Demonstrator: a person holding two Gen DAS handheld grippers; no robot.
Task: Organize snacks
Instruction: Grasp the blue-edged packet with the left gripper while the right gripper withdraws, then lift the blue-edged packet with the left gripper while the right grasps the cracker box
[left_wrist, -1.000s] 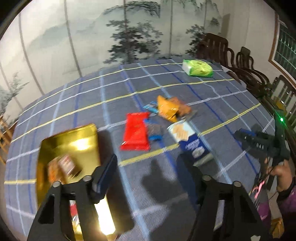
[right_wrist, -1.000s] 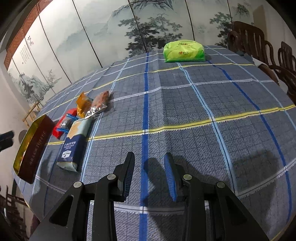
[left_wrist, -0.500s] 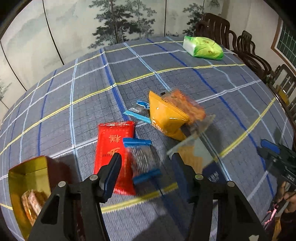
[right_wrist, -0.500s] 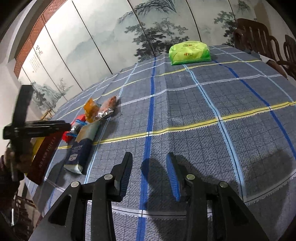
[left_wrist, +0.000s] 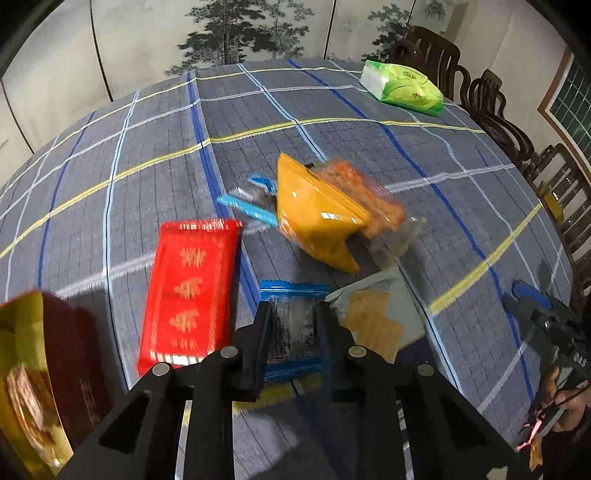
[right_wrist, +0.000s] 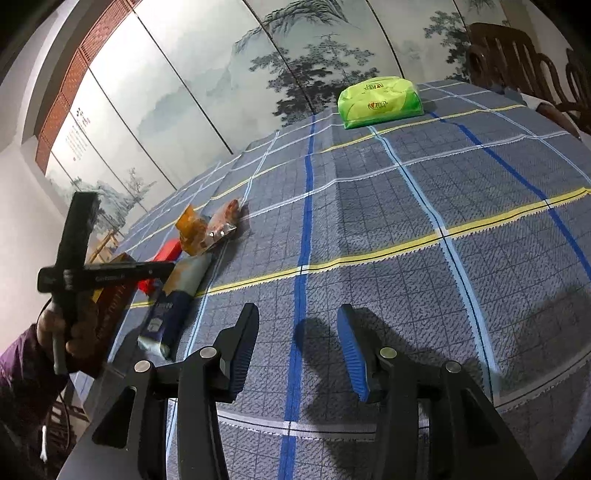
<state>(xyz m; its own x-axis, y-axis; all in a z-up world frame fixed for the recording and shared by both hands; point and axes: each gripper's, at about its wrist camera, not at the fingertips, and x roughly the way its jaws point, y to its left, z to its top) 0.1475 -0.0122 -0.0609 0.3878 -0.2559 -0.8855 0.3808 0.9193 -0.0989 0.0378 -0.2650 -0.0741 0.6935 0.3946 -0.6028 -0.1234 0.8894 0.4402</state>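
In the left wrist view my left gripper (left_wrist: 293, 314) has its fingers on both sides of a small blue-edged snack packet (left_wrist: 293, 328) lying on the tablecloth. A red packet (left_wrist: 190, 291) lies just left of it. An orange bag (left_wrist: 317, 218) and a clear bag of orange snacks (left_wrist: 369, 199) lie beyond. A cracker box (left_wrist: 376, 321) lies to the right. A gold tin (left_wrist: 26, 376) with snacks inside stands at the lower left. My right gripper (right_wrist: 297, 347) is open and empty above bare cloth.
A green tissue pack (left_wrist: 402, 88) lies at the far right of the table; it also shows in the right wrist view (right_wrist: 380, 101). Dark wooden chairs (left_wrist: 491, 107) line the right side. A painted screen stands behind the table. The table edge runs close below my right gripper.
My left gripper has moved from above the gold tin forward and down to the blue-edged packet, and its fingers have narrowed around it. My right gripper has stayed nearly still and open.
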